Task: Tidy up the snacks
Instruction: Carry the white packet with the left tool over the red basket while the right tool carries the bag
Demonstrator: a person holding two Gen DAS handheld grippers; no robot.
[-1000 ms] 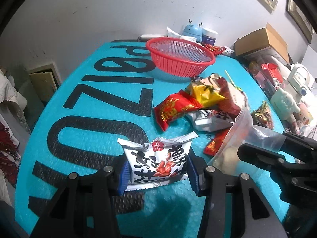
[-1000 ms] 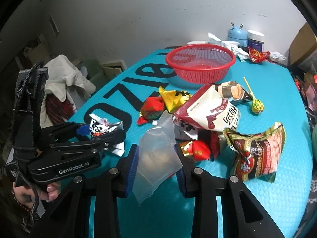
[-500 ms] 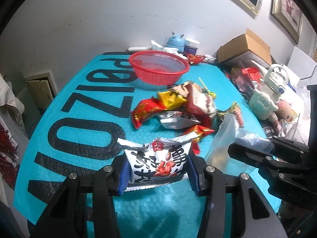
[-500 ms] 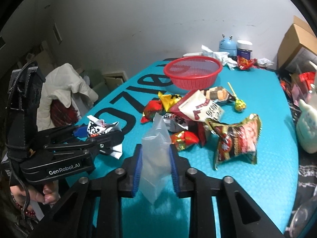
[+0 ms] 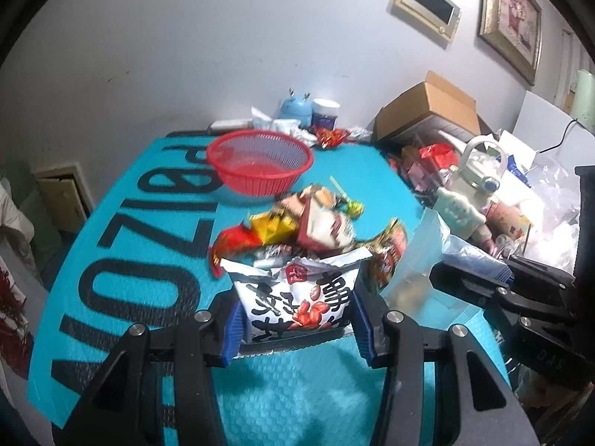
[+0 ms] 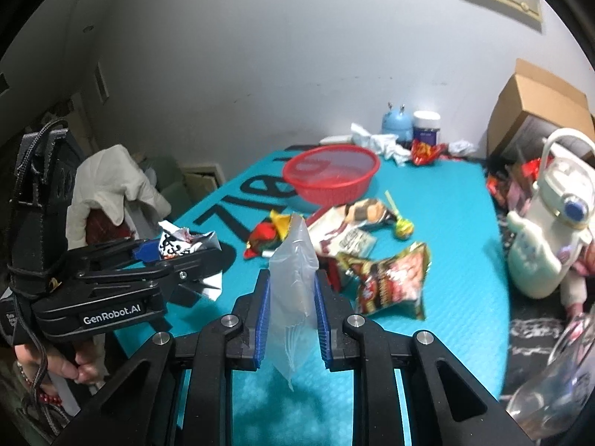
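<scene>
Left gripper (image 5: pixel 295 329) is held tilted down over the near end of the teal textured counter (image 5: pixel 156 200), jaws clamped on both sides of a white foil snack packet with black characters and red peanuts (image 5: pixel 297 297), which is carried clear of the surface. Right gripper (image 6: pixel 290 312) is held at a similar downward tilt just beside it, jaws pinched together on a clear zip-top plastic bag (image 6: pixel 293 278) standing upright between the blue pads; those jaws have just been closing on the bag. A hand (image 6: pixel 70 368) is seen gripping the left gripper's handle at the counter's near left edge. The loose snack pile (image 5: pixel 308 226) lies mid-counter, with a dark red-and-gold crinkled packet (image 6: pixel 390 278) apart on its right side. A round red plastic mesh basket (image 5: pixel 260 163) sits beyond the pile, seemingly holding nothing. Bare counter is seen left of the pile over the black lettering and in front of both grippers. The right edge is crowded by a white jug-shaped bottle (image 6: pixel 557 223) and a brown cardboard box (image 5: pixel 427 107).
</scene>
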